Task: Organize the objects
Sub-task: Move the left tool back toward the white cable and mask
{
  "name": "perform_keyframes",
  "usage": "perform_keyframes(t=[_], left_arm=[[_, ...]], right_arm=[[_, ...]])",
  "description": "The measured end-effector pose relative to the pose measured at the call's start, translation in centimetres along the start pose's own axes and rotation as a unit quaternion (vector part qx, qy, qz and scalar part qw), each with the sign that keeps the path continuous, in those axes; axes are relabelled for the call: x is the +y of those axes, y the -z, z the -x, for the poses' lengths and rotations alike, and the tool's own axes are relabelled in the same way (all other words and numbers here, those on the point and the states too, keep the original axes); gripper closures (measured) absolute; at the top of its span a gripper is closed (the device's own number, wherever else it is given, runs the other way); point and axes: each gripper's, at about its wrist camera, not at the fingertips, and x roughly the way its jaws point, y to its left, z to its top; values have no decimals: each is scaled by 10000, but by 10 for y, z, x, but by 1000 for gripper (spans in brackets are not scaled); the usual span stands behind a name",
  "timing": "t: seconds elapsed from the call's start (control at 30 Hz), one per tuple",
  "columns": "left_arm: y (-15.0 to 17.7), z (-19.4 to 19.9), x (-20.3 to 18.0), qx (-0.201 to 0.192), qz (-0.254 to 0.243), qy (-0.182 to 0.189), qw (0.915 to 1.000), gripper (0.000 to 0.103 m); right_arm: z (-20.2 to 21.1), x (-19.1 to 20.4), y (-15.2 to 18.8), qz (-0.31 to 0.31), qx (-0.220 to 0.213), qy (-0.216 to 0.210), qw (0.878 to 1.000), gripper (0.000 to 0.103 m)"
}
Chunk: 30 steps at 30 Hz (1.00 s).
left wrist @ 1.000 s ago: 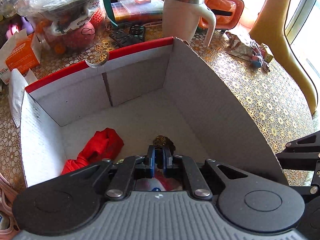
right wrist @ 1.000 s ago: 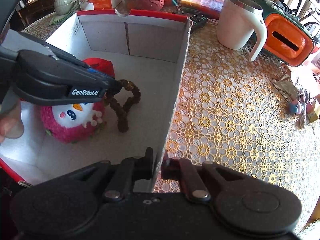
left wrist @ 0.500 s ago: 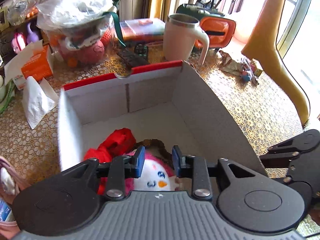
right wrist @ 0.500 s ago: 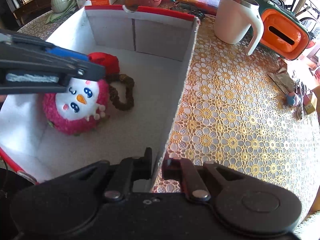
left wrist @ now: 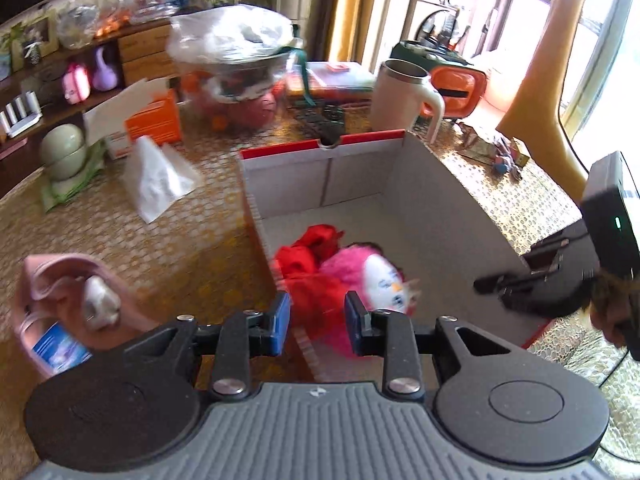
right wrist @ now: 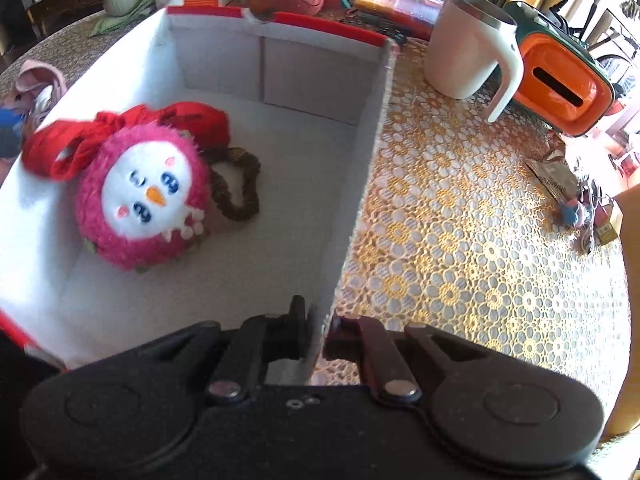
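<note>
A white cardboard box with a red rim stands on the lace-covered table. Inside it lie a pink plush toy with a white face, a red cloth and a brown scrunchie-like ring. My left gripper hovers above the box's near left corner, open, with nothing between its blue pads; the plush toy and red cloth lie below it. My right gripper is shut on the box's right wall at its near end, and it shows at the right of the left wrist view.
Left of the box lie a pink pouch with a bottle and a white tissue. Behind it are a plastic-covered bowl, an orange carton, a remote, a cream mug and an orange case.
My left gripper let go of the brown ring inside the box, opened, and rose back and to the left out of the box. The right gripper kept still on the wall.
</note>
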Motion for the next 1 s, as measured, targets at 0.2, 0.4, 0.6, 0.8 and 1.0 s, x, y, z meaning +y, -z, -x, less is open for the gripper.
perform_keyframes(t=[0.2,0.4,0.6,0.8,1.0], left_arm=[[18,20,25,5,92,-208,9997,75],[34,39,51,-3,255,-408,9988,60],[58,54,76,2,389,-606,9974,35],[91,48,109,254,753,-815,9935,28],[128,30,137,606,1108,-1047,9865,28]], right_arm=[[-4,-7,-9,3,-23,2,10000,97],[-6,-8,-13,-7,-23,2,10000,97],[-5,-9,-13,-87,-38,-14,10000,97],[-6,-10,-13,-101,-38,14,9999,97],[-7,-8,-14,-99,-2,57,9999,96]])
